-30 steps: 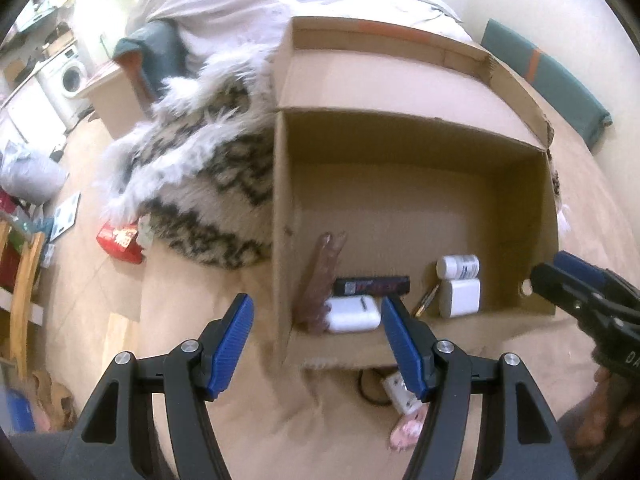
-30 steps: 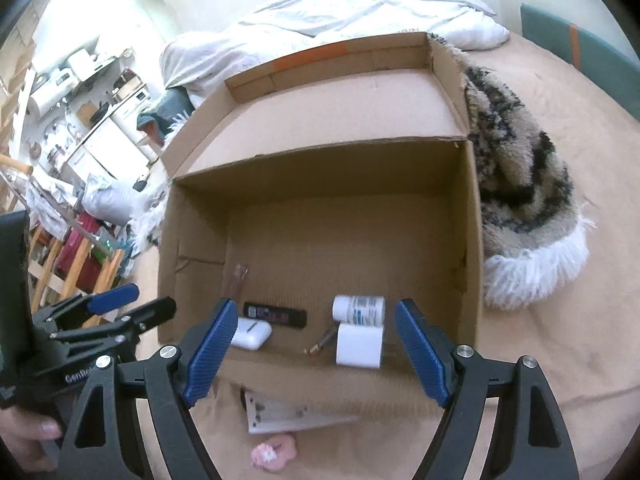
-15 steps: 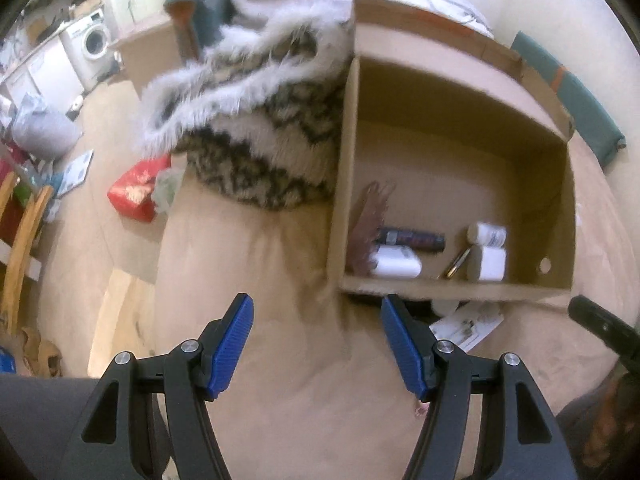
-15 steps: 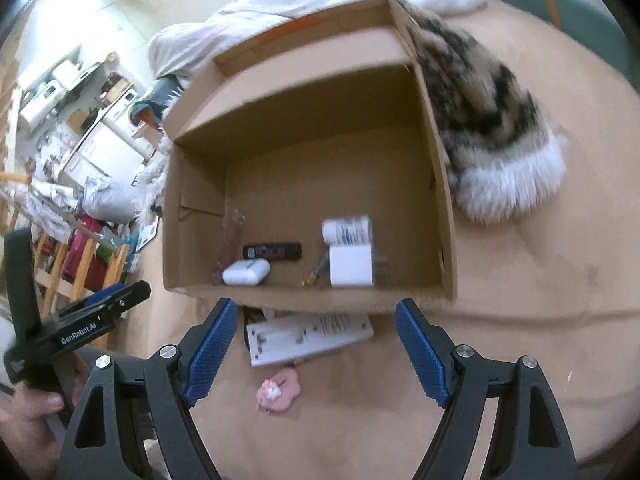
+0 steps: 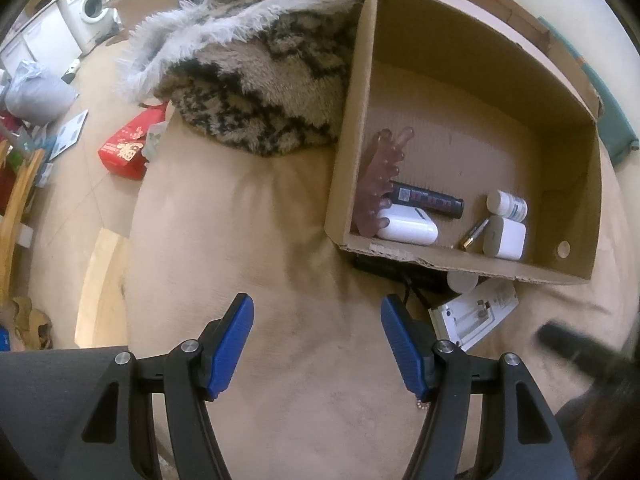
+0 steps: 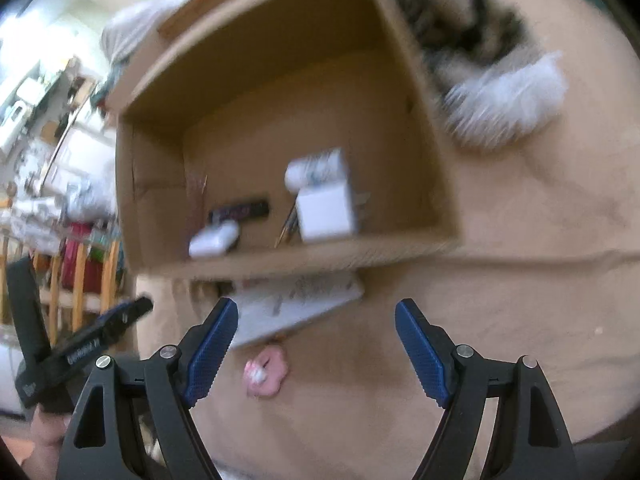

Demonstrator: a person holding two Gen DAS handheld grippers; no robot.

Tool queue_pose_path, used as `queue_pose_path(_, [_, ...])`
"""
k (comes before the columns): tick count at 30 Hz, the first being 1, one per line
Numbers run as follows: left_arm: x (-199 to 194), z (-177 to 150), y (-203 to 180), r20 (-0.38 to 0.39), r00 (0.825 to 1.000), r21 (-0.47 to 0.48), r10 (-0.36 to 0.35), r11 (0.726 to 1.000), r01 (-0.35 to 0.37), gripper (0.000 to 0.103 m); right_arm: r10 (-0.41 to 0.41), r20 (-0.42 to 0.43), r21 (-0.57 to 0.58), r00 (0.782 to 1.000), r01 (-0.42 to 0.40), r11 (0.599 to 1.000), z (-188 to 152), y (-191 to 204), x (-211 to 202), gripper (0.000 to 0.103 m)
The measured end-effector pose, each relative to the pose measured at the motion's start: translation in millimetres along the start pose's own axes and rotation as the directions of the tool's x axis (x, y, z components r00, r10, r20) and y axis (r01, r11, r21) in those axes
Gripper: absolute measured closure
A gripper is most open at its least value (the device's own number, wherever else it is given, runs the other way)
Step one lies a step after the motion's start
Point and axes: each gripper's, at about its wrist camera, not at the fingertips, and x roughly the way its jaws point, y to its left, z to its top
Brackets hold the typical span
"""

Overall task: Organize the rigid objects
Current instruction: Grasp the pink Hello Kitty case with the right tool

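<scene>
left wrist view: the left gripper (image 5: pixel 316 342) hangs spread wide over bare beige bedding (image 5: pixel 248 248), holding and touching nothing. the right gripper (image 6: pixel 316 344) is just as wide apart and empty in its own (badly blurred) view, poised above a pink flower-shaped trinket (image 6: pixel 266 372) that lies in front of the cardboard box (image 5: pixel 576 160).

inside the box, along its near wall, six things sit in a row: one pink ridged massager (image 5: pixel 380 184) leaning on the left wall, one white case (image 5: pixel 408 230) just beside it, one dark tube (image 5: pixel 428 200) behind the case, one small gold stick (image 5: pixel 474 234), one white bottle with a blue-printed label (image 5: pixel 507 203), and one white cube charger (image 5: pixel 504 237) in front of the bottle. the tube's label is too small to read.

outside the box, against its near wall, lie one white carded package (image 5: pixel 474 314), a round white cap (image 5: pixel 462 282) and a black cord (image 5: pixel 408 288). a furry patterned blanket (image 5: pixel 260 80) rests against the box's left wall. lettering on the left gripper's side, seen from the right wrist, is smeared beyond reading.
</scene>
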Motion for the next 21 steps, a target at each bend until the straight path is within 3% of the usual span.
queue_pose_path(3, [0.2, 0.8, 0.8, -0.008, 1.0, -0.014, -0.012, 1.0, 0.012, 0.04, 0.002, -0.156, -0.122, 0.988, -0.021, 0.992, -16.2, 27.8, 38.5, 0.017])
queue_pose_path(5, [-0.8, 1.8, 1.5, -0.01, 1.0, -0.025, -0.024, 0.999, 0.024, 0.04, -0.081, -0.189, -0.253, 0.979, 0.032, 0.967, -27.3, 51.9, 61.0, 0.017])
queue_pose_path(8, [-3.6, 2.6, 2.5, -0.006, 1.0, -0.03, -0.028, 0.999, 0.028, 0.04, -0.188, -0.182, -0.407, 0.965, 0.1, 0.908, -39.6, 76.5, 84.6, 0.017])
queue_pose_path(12, [-6.5, 3.7, 6.9, -0.005, 0.999, -0.05, -0.04, 0.998, 0.04, 0.04, -0.248, -0.13, -0.481, 0.96, 0.158, 0.863, -49.0, 91.4, 97.6, 0.018])
queue_pose_path(13, [-6.4, 4.2, 7.6, -0.008, 0.999, -0.056, -0.044, 0.998, 0.043, 0.04, -0.26, -0.115, -0.496, 0.959, 0.171, 0.851, -51.3, 94.1, 99.7, 0.02])
queue_pose_path(15, [-6.1, 5.1, 7.4, -0.011, 0.999, -0.063, -0.049, 0.997, 0.048, 0.04, -0.28, -0.088, -0.532, 0.956, 0.193, 0.825, -55.3, 99.8, 101.0, 0.035])
queue_pose_path(17, [-6.4, 5.4, 6.1, -0.011, 0.999, -0.06, -0.051, 0.997, 0.051, 0.04, -0.274, -0.076, -0.545, 0.959, 0.19, 0.817, -58.1, 104.4, 97.3, 0.046])
queue_pose_path(21, [-6.5, 4.0, 4.2, -0.011, 0.999, -0.046, -0.044, 0.998, 0.043, 0.04, -0.224, -0.088, -0.541, 0.971, 0.142, 0.829, -66.5, 106.8, 82.3, 0.047])
